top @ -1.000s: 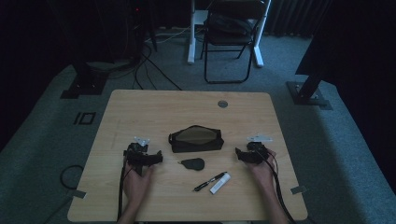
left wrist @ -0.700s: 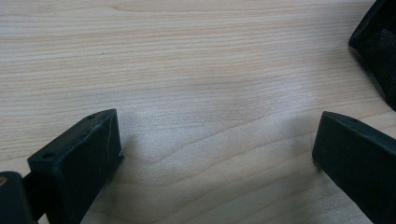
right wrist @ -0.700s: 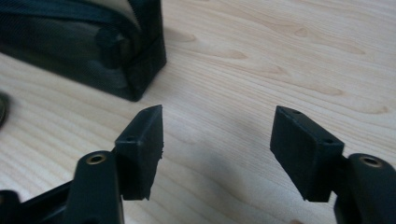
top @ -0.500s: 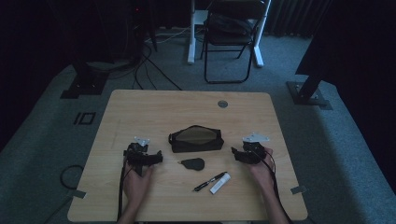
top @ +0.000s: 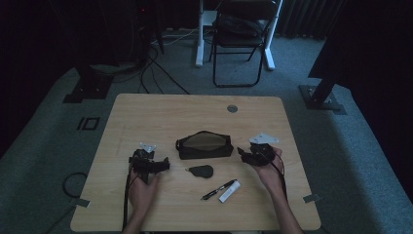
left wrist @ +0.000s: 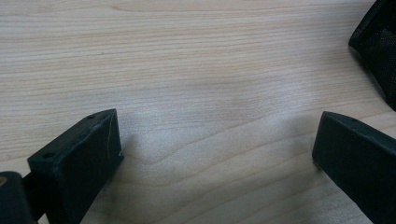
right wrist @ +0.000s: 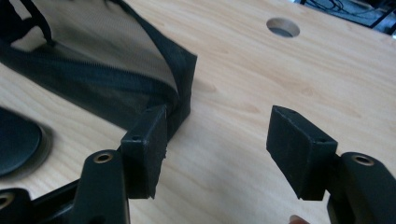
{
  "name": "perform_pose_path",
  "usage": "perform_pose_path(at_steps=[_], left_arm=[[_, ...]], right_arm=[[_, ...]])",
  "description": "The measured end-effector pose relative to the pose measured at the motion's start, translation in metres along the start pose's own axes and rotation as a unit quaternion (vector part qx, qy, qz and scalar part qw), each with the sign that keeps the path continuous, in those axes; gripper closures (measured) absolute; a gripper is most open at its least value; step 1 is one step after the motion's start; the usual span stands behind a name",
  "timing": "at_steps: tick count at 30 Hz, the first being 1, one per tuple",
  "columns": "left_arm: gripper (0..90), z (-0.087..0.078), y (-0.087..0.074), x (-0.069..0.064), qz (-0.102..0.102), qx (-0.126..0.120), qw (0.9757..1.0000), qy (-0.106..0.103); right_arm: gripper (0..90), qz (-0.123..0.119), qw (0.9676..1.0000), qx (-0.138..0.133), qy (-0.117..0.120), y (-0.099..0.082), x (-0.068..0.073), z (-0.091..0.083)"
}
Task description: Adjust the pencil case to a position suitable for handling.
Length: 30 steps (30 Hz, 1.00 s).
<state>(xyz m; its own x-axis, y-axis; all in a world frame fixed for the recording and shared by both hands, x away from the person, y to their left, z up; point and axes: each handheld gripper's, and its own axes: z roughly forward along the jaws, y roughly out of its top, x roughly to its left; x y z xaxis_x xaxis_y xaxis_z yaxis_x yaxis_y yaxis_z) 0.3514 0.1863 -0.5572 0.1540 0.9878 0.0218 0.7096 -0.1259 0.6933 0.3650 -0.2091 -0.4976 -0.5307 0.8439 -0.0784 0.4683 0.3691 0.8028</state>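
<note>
A black mesh pouch point(top: 203, 145) lies at the table's middle with its zip open. My left gripper point(top: 162, 165) rests left of it, pointing right; its jaws are open over bare wood point(left wrist: 217, 135), with a pouch corner point(left wrist: 377, 44) at the upper right. My right gripper point(top: 243, 154) hovers just right of the pouch and points left. Its jaws have just been closing a little and still stand open point(right wrist: 215, 127) with nothing between them. The pouch's near end point(right wrist: 180, 70) lies just beyond the left fingertip point(right wrist: 147, 140).
A black oval object point(top: 201, 171) lies in front of the pouch, and also shows at the left edge of the right gripper view point(right wrist: 16, 140). A black pen point(top: 218, 189) and a white stick point(top: 229, 191) lie nearer me. A cable hole point(top: 232, 108) sits at the table's back. A folding chair point(top: 241, 34) stands beyond.
My right gripper has lifted and moved left, closer to the pouch's right end. The left gripper has stayed where it was.
</note>
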Motion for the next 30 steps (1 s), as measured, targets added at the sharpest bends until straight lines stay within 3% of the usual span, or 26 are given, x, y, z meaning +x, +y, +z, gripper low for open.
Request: perform_pose_path(at_steps=[9, 19, 24, 30], left_arm=[[1.5, 0.0, 0.0, 0.0, 0.0, 0.0, 1.0, 0.0], [1.5, 0.0, 0.0, 0.0, -0.001, -0.001, 1.0, 0.0], [1.5, 0.0, 0.0, 0.0, 0.0, 0.0, 1.0, 0.0], [1.5, 0.0, 0.0, 0.0, 0.0, 0.0, 1.0, 0.0]], right_arm=[[38.3, -0.009, 0.9999, -0.011, 0.009, 0.02, 0.001, 0.014], [38.2, -0.019, 0.9996, -0.001, 0.022, 0.037, 0.009, 0.042], [38.0, -0.027, 0.9991, 0.008, 0.033, 0.037, 0.008, 0.054], [36.4, -0.037, 0.9987, 0.014, 0.031, 0.028, 0.011, 0.049]])
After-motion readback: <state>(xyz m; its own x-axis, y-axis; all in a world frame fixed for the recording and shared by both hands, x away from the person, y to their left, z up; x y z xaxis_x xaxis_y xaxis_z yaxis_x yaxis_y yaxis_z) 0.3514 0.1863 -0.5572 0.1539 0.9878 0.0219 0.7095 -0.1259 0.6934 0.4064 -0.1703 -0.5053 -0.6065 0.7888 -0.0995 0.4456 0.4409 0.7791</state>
